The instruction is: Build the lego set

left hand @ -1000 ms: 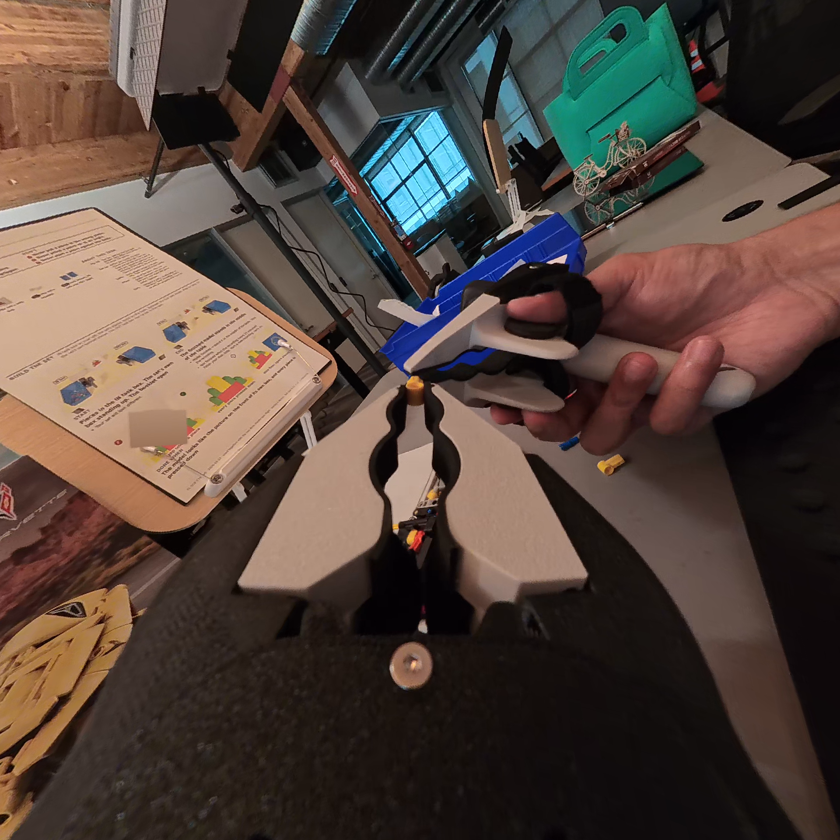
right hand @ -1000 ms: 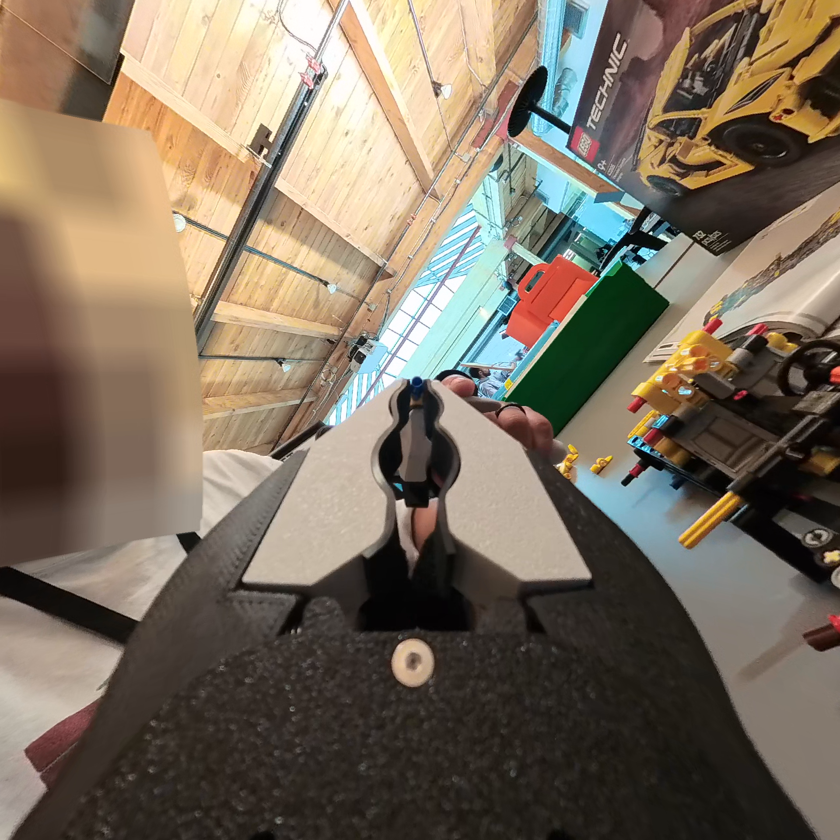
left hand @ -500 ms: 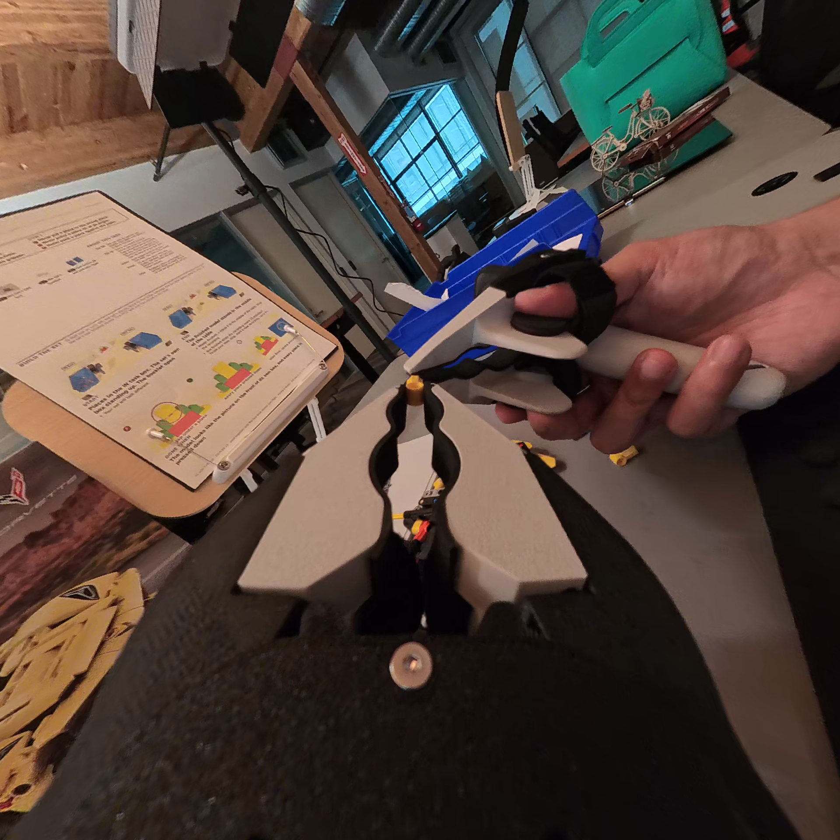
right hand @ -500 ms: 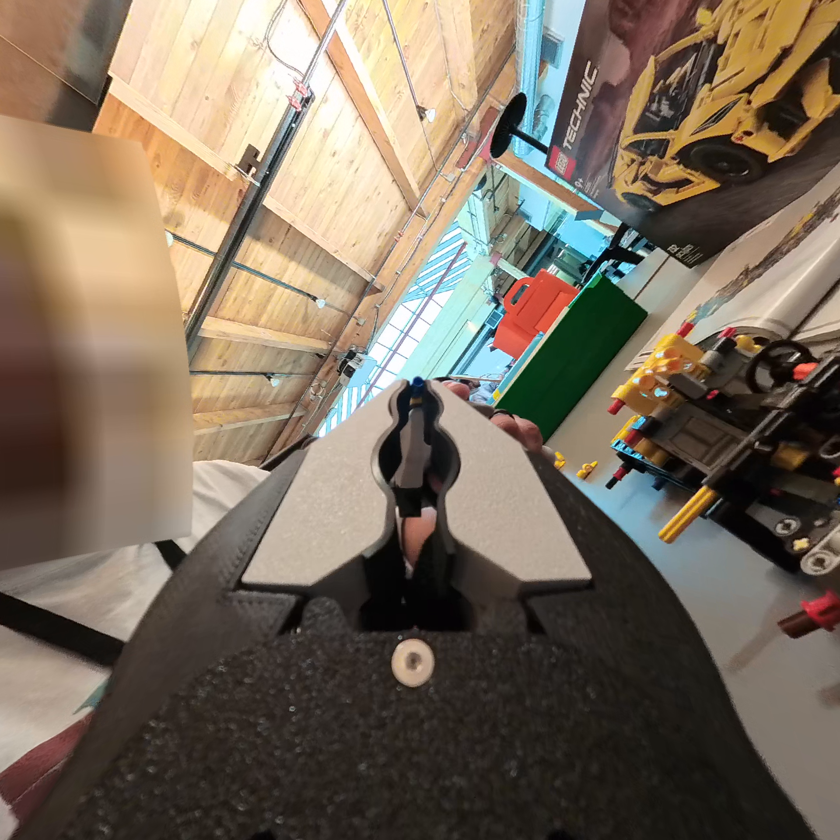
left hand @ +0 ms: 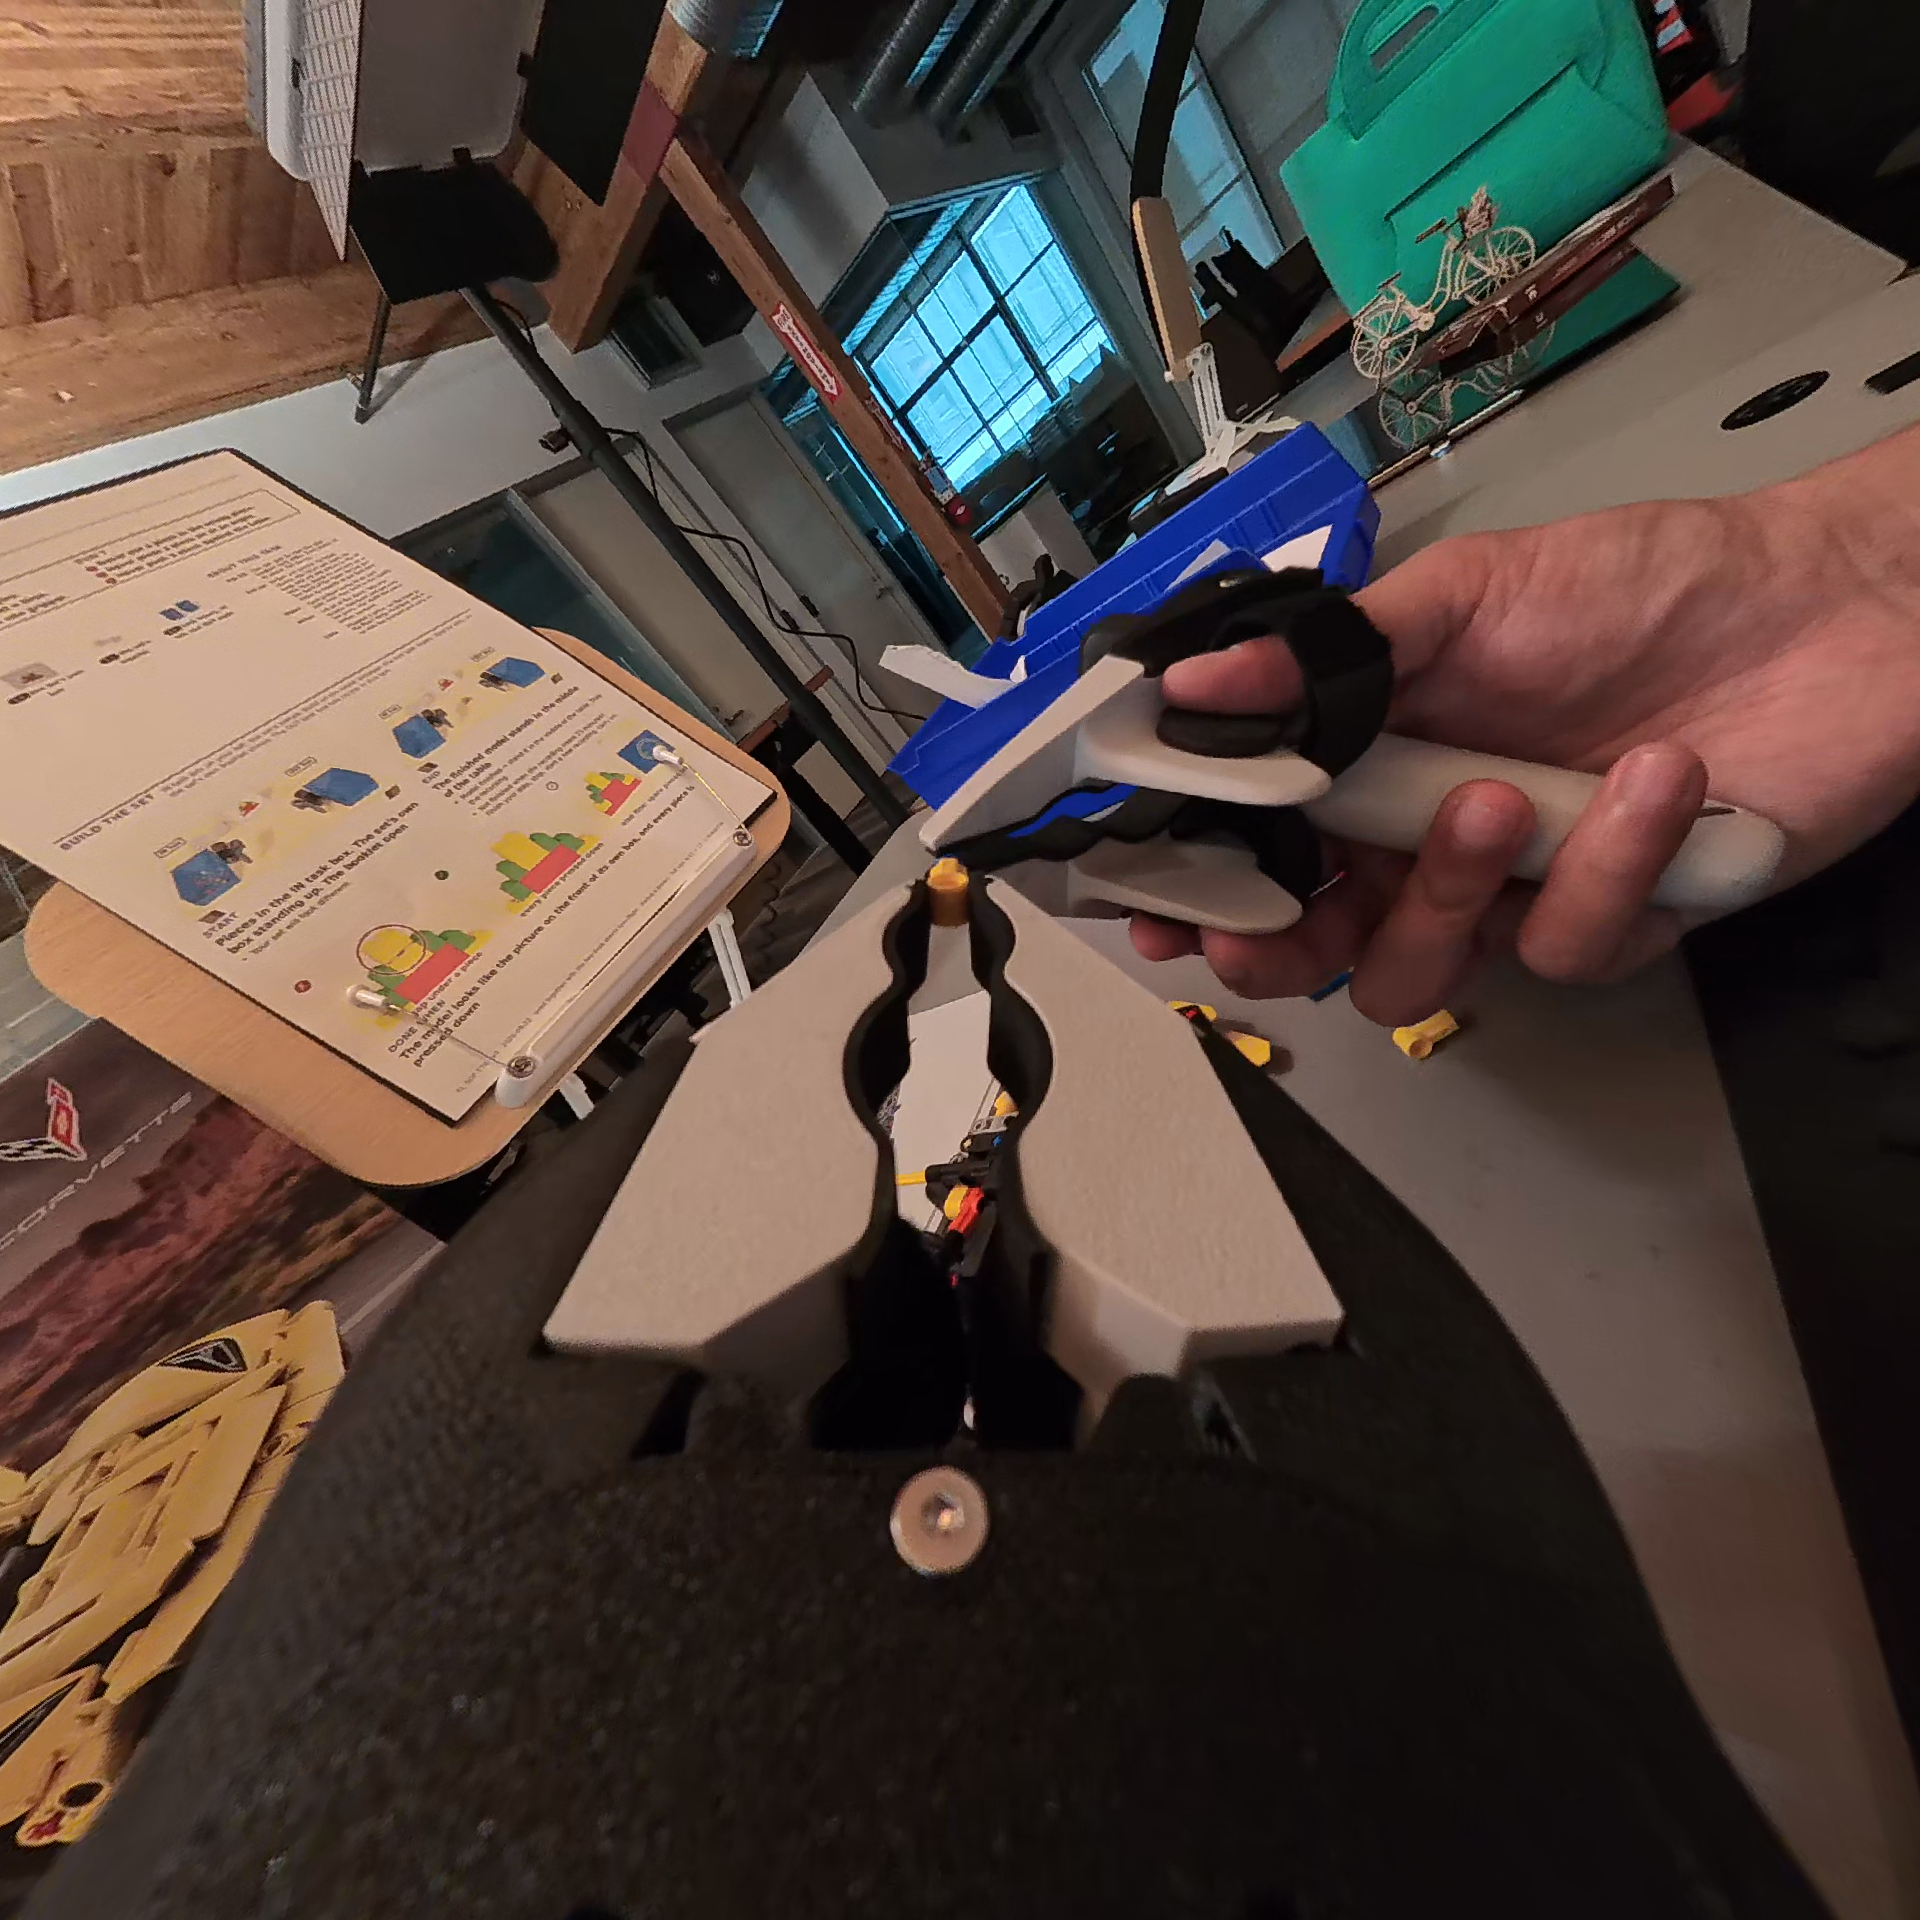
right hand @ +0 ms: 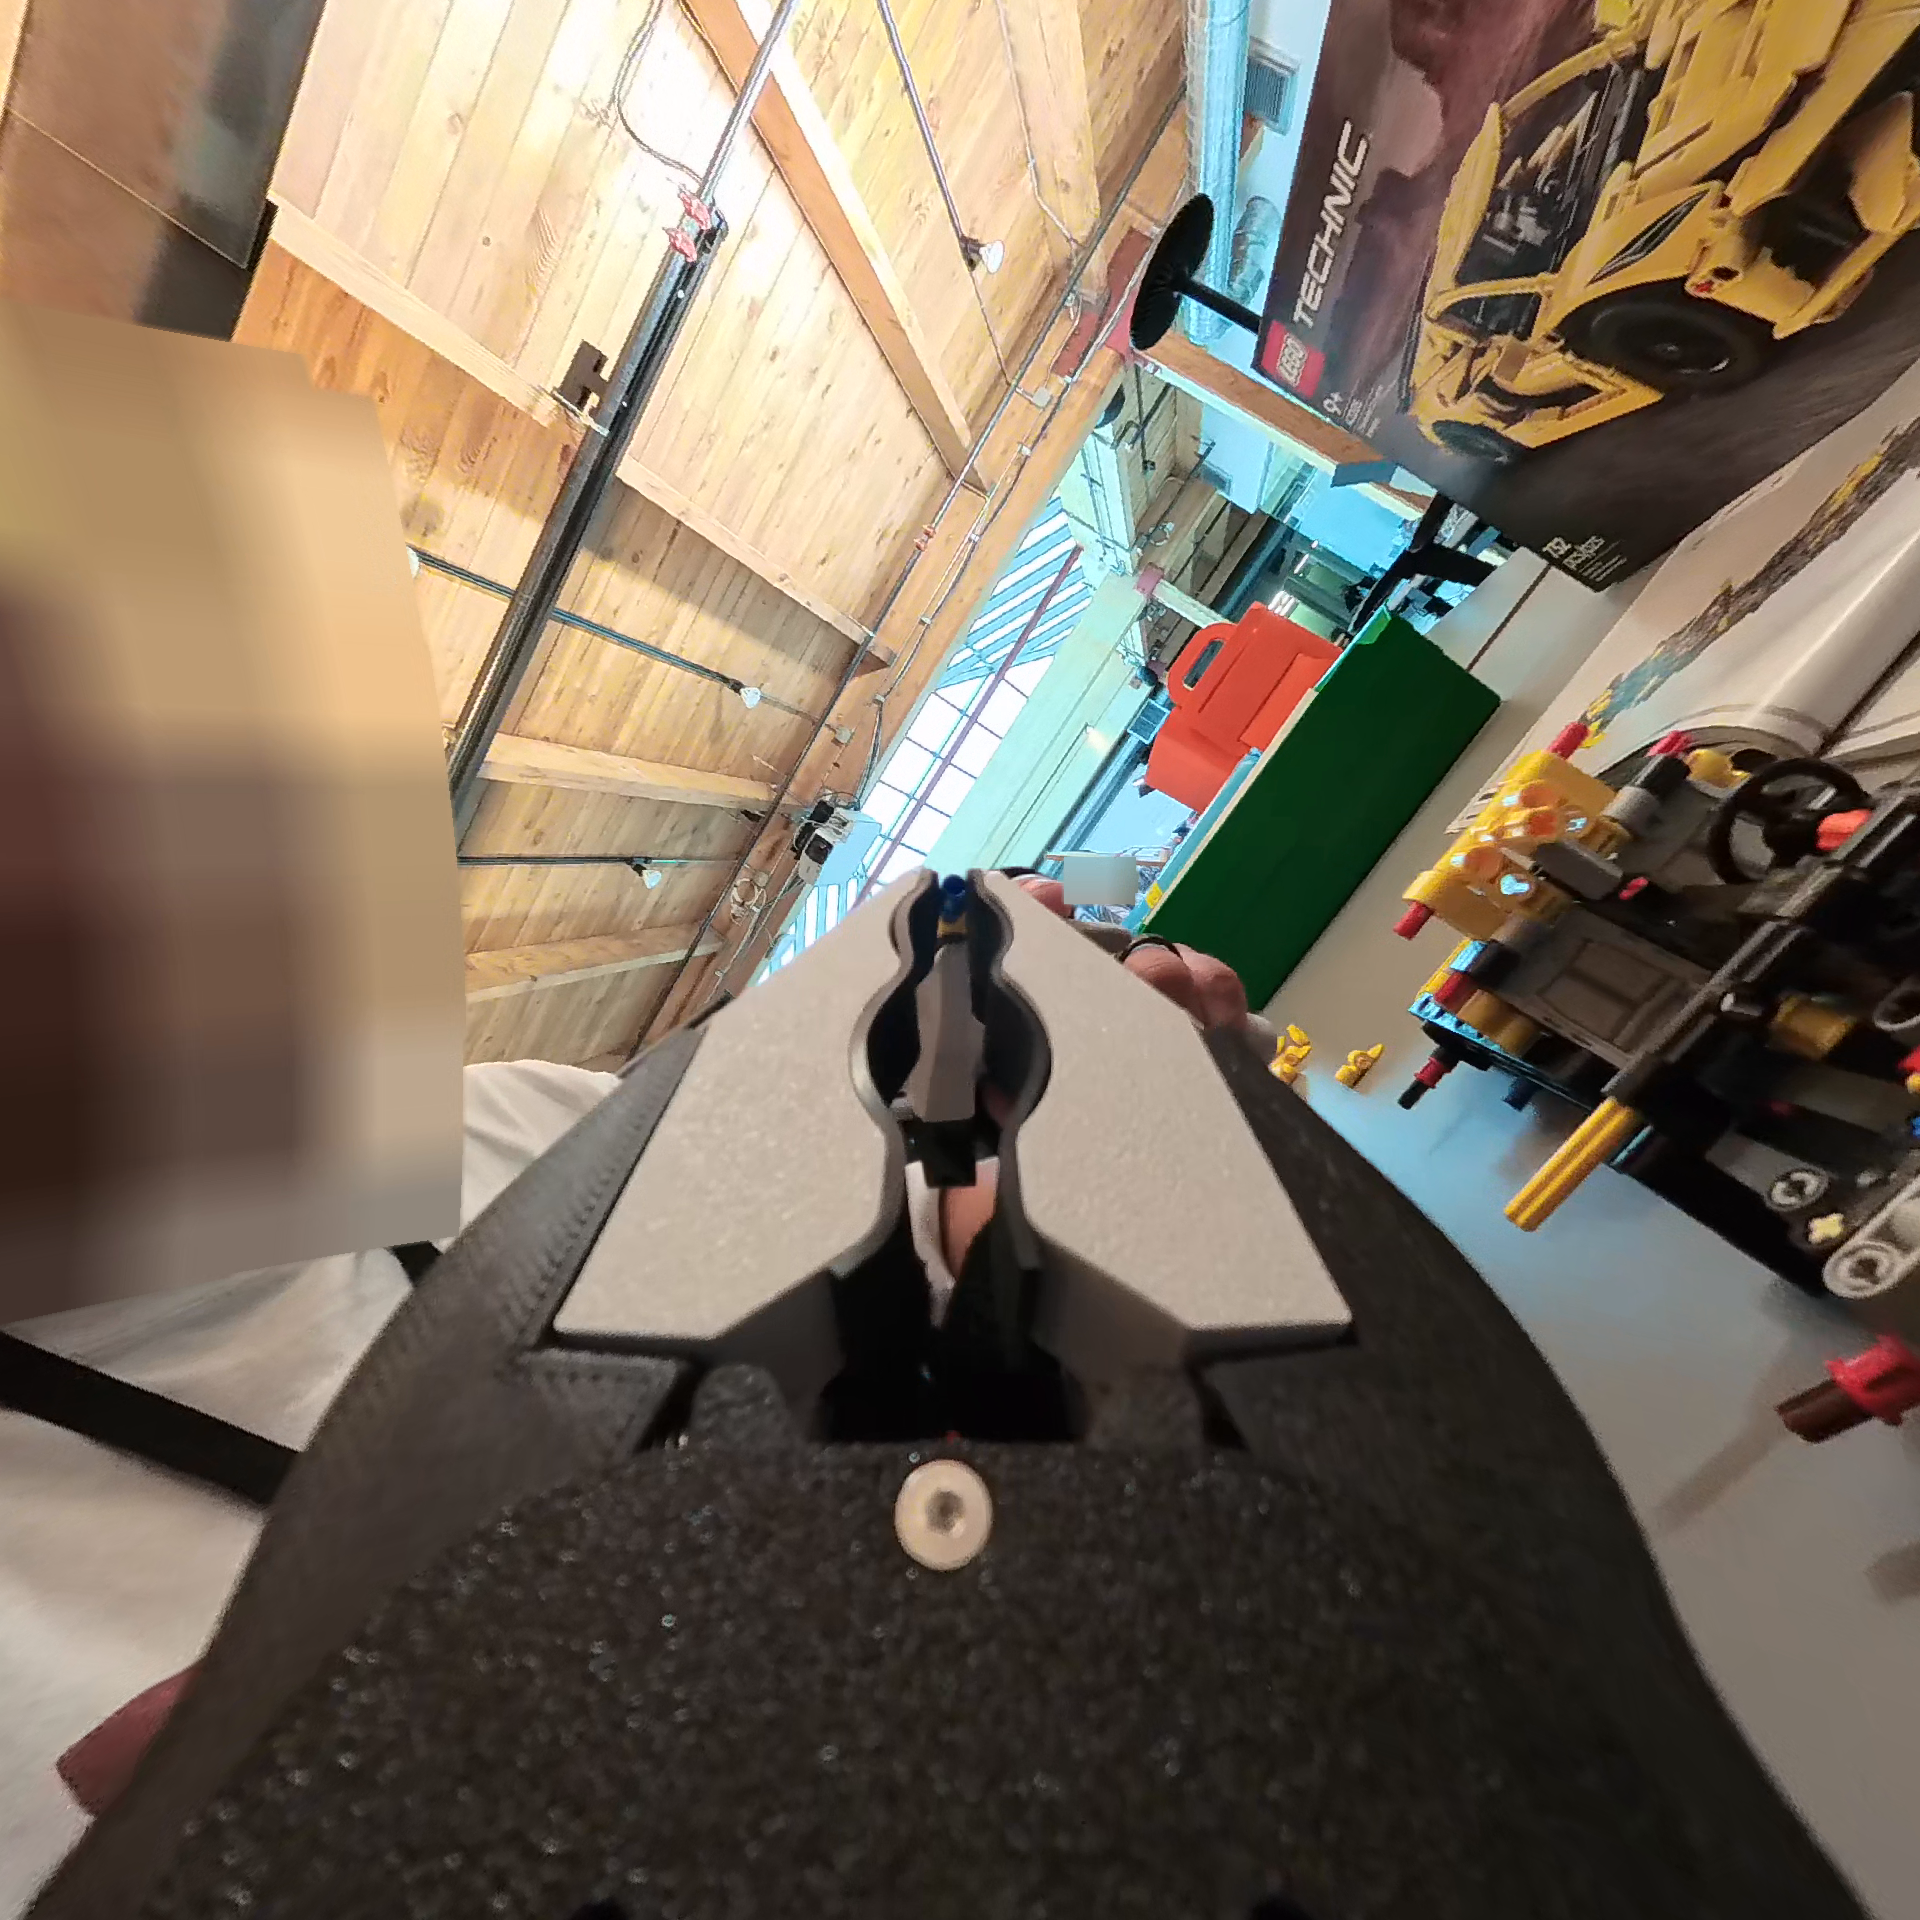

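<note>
My left gripper (left hand: 948, 896) is shut on a small yellow lego piece (left hand: 947, 894) held at its fingertips, raised above the table. My right gripper (right hand: 953, 891) is shut on a small blue lego pin (right hand: 952, 889). In the left wrist view the right gripper (left hand: 951, 836), held in a hand (left hand: 1621, 717), has its tips almost touching the yellow piece. The part-built lego car (right hand: 1652, 977), yellow, grey and black, stands on the grey table (right hand: 1621, 1382) at the right of the right wrist view.
An instruction sheet on a wooden stand (left hand: 343, 790) is at left. A blue bin (left hand: 1174, 613) stands behind the hand. Loose yellow pieces (left hand: 1421, 1036) lie on the table (left hand: 1538, 1247). The set's box (right hand: 1579, 218), a green case (right hand: 1320, 810) and a red pin (right hand: 1849, 1392) are nearby. My left and right fingertips are right by each other.
The two grippers have drawn a little closer, tip to tip. Both views have drifted slightly; the model now sits nearer in the right wrist view. Both grips are unchanged.
</note>
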Demonstrator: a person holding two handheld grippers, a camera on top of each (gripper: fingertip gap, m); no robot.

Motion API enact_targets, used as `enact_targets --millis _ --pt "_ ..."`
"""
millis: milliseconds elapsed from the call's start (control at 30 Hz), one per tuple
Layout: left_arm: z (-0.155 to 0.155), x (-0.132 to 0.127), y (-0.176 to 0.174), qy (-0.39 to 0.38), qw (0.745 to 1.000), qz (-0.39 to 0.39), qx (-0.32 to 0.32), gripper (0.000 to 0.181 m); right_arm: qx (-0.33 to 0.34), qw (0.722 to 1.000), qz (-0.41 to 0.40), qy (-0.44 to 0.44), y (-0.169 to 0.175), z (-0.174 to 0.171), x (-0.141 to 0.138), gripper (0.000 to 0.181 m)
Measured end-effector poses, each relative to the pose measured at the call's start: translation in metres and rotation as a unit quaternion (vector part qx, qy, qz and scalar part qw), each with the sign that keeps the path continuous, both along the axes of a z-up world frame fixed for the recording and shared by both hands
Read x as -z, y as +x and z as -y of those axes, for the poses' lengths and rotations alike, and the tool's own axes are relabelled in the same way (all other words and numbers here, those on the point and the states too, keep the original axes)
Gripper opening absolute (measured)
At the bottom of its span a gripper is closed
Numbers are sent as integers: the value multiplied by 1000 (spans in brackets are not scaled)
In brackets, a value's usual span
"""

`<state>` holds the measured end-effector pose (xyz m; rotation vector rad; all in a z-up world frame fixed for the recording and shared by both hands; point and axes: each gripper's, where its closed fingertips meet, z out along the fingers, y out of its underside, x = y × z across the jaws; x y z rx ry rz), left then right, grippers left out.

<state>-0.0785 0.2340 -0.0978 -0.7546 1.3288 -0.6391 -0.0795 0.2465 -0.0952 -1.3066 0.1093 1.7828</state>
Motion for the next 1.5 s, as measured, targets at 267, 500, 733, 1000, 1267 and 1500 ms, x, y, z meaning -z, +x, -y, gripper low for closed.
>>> enact_targets --millis 267,500,733,1000,1267,1500 --pt "0 0 0 2 1000 3 -3 7 6 1000 5 1 0 1 0 2" --pt "-1 2 0 3 1000 0 -5 7 23 999 39 8 -2 2 2 3" --pt "-1 3 1 2 1000 -1 -6 7 21 999 44 8 -5 3 3 3" --pt "-6 20 4 -68 996 -59 27 7 49 989 137 -6 0 -3 16 3" --pt "3 57 10 -138 975 -159 65 11 0 864 496 -81 38 19 94 3" --pt "-8 73 12 -181 963 -194 45 11 -44 781 623 -29 21 33 132 4"
